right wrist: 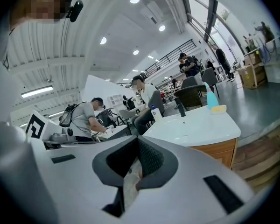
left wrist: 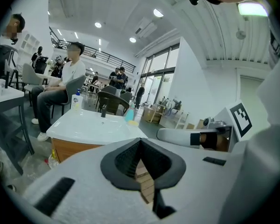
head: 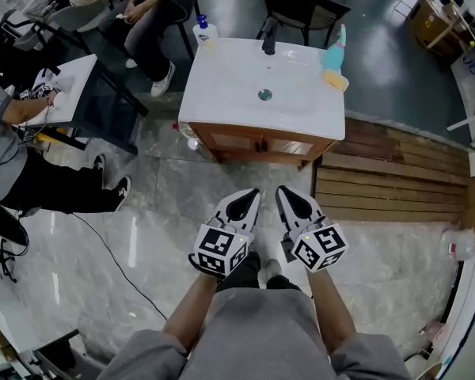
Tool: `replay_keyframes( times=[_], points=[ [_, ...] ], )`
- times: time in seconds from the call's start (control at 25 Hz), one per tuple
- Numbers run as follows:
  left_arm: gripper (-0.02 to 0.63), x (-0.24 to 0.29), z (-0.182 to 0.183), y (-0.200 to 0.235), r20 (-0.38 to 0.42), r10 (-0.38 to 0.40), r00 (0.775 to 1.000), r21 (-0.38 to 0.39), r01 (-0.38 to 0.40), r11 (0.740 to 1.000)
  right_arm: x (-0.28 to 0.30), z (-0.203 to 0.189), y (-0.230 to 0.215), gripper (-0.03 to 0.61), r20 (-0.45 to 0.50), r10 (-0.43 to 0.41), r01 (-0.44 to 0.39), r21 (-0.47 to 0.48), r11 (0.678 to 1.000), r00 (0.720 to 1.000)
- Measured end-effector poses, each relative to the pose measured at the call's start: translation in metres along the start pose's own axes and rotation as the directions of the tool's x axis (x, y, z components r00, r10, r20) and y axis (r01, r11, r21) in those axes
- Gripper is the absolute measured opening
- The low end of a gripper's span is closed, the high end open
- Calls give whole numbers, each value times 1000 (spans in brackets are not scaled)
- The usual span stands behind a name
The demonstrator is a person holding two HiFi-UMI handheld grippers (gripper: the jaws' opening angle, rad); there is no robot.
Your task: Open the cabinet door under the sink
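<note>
Both pairs of fingers were seen drawn together at the tips, with nothing clamped between them. The left gripper [head: 253, 195] and the right gripper [head: 283, 190] were held side by side above the marble floor [head: 142, 212], and no object was touched by either. The cabinet door [head: 236, 141] under the white sink [head: 222, 93] was found closed, well ahead of both grippers. Black-and-white square markers were carried on each gripper's cube. The label on the white bottle [head: 204, 32] at the sink's back corner was too small to be read.
</note>
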State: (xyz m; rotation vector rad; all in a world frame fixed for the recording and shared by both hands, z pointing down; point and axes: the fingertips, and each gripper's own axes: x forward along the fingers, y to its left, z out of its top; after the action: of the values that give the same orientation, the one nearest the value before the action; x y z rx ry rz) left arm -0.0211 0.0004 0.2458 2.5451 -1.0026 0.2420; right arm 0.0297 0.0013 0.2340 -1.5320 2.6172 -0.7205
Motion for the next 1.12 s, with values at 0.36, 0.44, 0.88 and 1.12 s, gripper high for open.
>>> replay_keyframes(
  times=[0.36, 0.44, 0.88, 1.12],
  points=[
    [3, 17, -16, 40, -31, -22, 999, -39, 20, 999, 37, -18, -13, 9, -34, -44, 45, 29, 999, 998],
    [3, 21, -19, 44, -36, -23, 999, -47, 21, 999, 42, -20, -18, 9, -38, -47, 48, 31, 998, 998],
    [3, 63, -45, 59, -70, 9, 997, -100, -16, 995, 65, -35, -65, 9, -77, -31, 35, 58, 998, 997],
    [3, 91, -65, 68, -93, 43, 995, -120, -54, 991, 78, -47, -102, 9, -104, -17, 26, 83, 996, 994]
  ],
)
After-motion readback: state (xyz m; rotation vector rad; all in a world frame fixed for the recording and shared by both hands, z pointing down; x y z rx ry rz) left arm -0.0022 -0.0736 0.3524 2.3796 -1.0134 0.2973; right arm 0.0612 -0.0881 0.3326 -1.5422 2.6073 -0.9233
